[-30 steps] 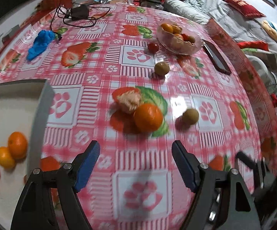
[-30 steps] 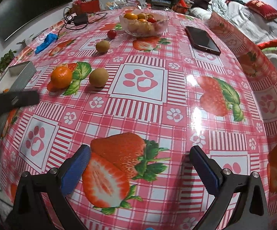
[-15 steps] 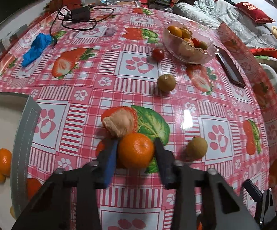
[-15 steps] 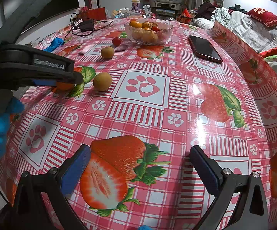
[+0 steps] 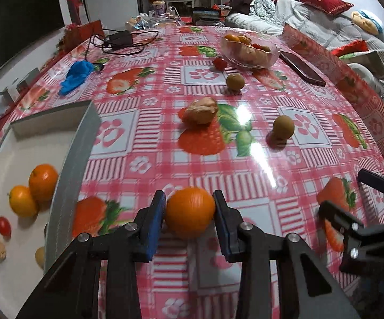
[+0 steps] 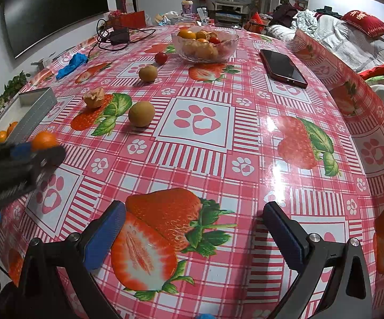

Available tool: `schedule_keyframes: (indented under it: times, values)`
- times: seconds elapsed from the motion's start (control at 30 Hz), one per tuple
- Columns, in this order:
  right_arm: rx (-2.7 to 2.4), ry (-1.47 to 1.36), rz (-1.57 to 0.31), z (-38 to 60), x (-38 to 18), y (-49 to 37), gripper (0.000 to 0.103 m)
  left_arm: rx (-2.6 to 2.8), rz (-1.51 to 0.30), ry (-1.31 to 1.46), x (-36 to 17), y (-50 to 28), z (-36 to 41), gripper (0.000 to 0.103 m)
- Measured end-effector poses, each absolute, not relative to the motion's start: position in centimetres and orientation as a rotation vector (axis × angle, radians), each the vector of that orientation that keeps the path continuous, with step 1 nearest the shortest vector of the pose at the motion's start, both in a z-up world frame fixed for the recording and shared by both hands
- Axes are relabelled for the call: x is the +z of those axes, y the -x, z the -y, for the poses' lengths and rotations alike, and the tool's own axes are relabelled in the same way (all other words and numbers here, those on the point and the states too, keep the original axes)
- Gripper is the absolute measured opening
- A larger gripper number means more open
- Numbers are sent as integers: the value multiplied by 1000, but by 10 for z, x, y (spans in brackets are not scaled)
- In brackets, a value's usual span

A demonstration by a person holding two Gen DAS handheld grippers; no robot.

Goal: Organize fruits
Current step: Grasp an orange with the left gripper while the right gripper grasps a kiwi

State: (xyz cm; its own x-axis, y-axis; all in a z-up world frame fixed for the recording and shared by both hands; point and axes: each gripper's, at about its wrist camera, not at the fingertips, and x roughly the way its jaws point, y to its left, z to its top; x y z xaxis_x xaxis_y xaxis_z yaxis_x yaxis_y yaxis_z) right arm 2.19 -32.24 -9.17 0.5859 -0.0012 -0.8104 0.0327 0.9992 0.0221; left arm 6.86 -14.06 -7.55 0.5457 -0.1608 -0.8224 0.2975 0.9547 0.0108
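Observation:
My left gripper [image 5: 189, 212] is shut on an orange [image 5: 190, 212] and holds it above the tablecloth, just right of the grey tray [image 5: 71, 159]. The tray holds two oranges [image 5: 43, 182], a cherry tomato [image 5: 3, 226] and small tan fruits. The orange in the left gripper also shows in the right wrist view [image 6: 43, 140]. On the cloth lie a husked fruit [image 5: 201, 110], two brown round fruits [image 5: 283, 127] [image 5: 235, 81] and a red tomato [image 5: 220, 63]. My right gripper [image 6: 192, 228] is open and empty over a printed strawberry.
A glass bowl [image 5: 250, 50] of fruit stands at the far side. A phone [image 6: 282, 67] lies to its right. A blue cloth [image 5: 77, 75] and a charger with cable [image 5: 120, 40] lie at the far left. The table edge drops off at the right.
My left gripper closed on the orange beside the husked fruit, lifted it and drew it back toward the tray. The right gripper stayed in place.

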Motion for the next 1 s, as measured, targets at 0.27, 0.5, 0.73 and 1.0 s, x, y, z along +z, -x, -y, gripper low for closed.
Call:
schedule_keyframes:
  times: [0.27, 0.5, 0.73, 1.0]
  values:
    - [-36, -45, -1033, 321, -89, -37, 103, -269, -961, -153, -75, -70, 138, 40]
    - [8, -26, -1080, 298, -88, -85, 103, -280, -964, -154, -75, -71, 137, 40]
    - [20, -19, -1035, 278, -84, -120, 89, -283, -970, -161, -75, -72, 137, 40]
    - [45, -87, -994, 285, -78, -117, 29, -293, -969, -159, -76, -72, 137, 40]
